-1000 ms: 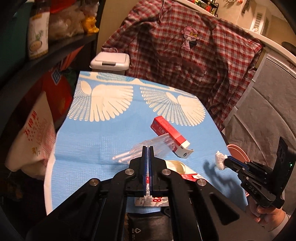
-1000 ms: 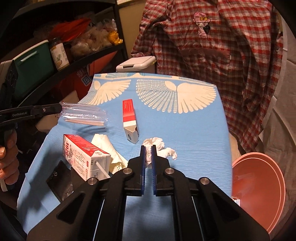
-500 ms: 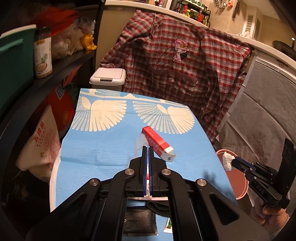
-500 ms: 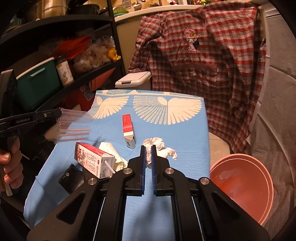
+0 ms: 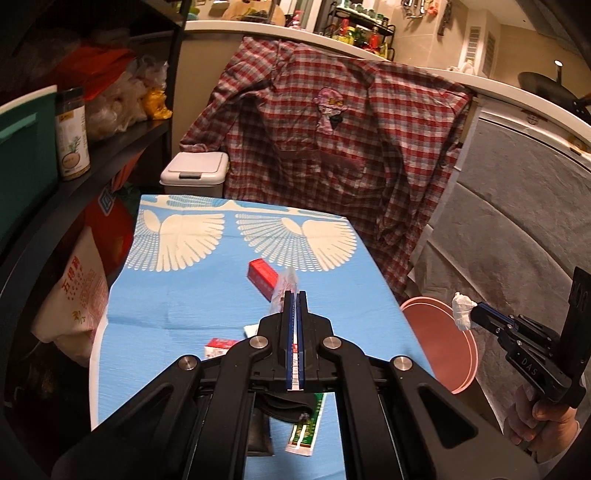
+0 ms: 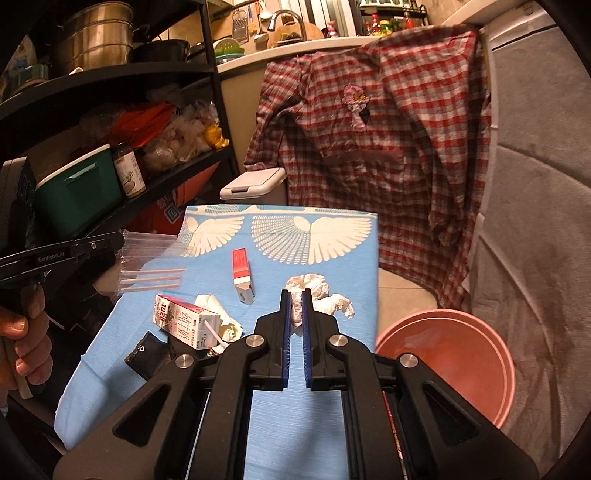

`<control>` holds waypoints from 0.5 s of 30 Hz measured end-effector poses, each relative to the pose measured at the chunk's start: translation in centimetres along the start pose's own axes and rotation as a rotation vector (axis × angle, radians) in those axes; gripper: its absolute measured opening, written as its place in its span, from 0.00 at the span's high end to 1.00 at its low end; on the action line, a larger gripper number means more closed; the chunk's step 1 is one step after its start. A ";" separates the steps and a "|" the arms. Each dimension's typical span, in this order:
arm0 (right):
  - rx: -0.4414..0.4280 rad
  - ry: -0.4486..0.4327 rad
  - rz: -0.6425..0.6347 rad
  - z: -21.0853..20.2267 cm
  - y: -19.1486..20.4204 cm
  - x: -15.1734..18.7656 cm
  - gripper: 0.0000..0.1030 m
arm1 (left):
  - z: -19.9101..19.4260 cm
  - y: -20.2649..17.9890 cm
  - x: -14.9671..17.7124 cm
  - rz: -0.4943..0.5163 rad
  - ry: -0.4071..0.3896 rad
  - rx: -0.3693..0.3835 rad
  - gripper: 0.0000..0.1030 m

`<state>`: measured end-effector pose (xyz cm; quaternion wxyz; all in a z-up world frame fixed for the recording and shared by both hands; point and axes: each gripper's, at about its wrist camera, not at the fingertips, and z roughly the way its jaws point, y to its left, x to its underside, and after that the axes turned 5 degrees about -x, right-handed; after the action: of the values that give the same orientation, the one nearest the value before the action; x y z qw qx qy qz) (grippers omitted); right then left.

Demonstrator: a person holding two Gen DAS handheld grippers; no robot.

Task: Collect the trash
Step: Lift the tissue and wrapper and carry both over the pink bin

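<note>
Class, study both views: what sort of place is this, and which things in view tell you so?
Most likely a home kitchen or pantry corner. A storage shelf holds steel pots, a grater hangs by a tap, and bottles line the counter.

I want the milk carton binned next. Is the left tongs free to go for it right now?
Probably not yet: the left tongs are shut on a clear plastic wrapper, so they would need to drop that first. The milk carton itself lies uncovered on the blue cloth.
</note>
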<state>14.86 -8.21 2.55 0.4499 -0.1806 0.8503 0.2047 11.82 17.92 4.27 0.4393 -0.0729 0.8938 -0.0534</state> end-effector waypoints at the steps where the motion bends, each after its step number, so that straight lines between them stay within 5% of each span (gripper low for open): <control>1: 0.005 -0.006 0.000 -0.4 -0.1 -0.1 0.94 | -0.1 -0.3 0.0 0.005 -0.002 0.003 0.99; 15: 0.057 -0.041 0.039 -2.5 -2.9 -0.5 0.94 | -0.3 -4.2 0.0 0.056 -0.014 0.037 0.99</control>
<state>14.88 -11.86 3.73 0.4679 -0.1472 0.8498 0.1929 11.93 13.76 5.16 0.4481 -0.0400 0.8913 -0.0569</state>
